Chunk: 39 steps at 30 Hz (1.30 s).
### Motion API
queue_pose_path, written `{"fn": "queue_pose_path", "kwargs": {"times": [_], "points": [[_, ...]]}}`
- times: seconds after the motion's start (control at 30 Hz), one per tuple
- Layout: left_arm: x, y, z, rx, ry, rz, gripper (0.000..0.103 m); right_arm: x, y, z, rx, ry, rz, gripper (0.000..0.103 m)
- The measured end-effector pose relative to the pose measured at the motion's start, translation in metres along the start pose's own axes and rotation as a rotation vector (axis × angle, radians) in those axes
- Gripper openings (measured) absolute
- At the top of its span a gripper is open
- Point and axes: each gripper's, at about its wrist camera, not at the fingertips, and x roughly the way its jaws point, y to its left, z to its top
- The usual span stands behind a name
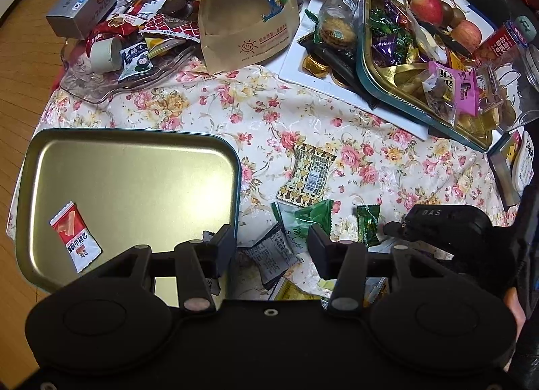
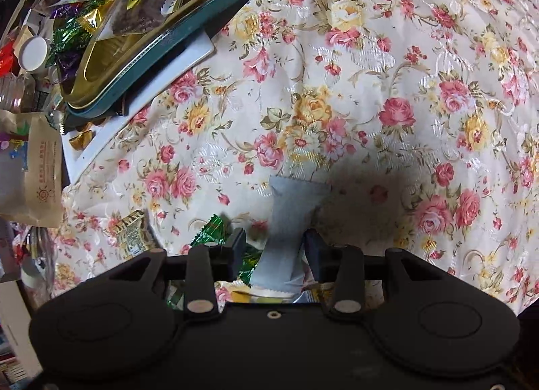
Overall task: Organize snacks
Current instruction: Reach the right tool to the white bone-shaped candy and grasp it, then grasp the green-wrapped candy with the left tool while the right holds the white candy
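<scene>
Right gripper [image 2: 274, 252] half-spread, grey packet [image 2: 289, 218] between jaws, apparently untouched.

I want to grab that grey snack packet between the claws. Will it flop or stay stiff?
Probably floppy: the grey packet looks like thin crimped wrapper, pinched narrow in the middle. It likely weighs little, being flat and small. Its smooth film might slip between the right gripper pads.
</scene>
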Motion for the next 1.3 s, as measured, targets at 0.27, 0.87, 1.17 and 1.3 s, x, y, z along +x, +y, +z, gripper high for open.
{"fn": "queue_pose_path", "kwargs": {"times": [0.27,0.87,1.17,1.3], "points": [[-0.001,0.006,0.002,-0.029,0.004,-0.027,0.055,0.003,0.019,-0.016,-0.165,-0.056,-0.125,0.021],[0.016,-0.029,-0.005,-0.022,-0.011,-0.051,0.055,-0.121,0.029,-0.017,-0.462,-0.205,-0.027,0.021],[0.042,-0.084,-0.011,0.028,0.003,-0.089,0.055,-0.115,-0.014,-0.003,-0.375,-0.160,-0.022,0.021],[0.056,-0.102,-0.014,0.048,-0.001,-0.078,0.055,-0.118,-0.025,0.004,-0.344,-0.151,-0.004,0.021]]}}
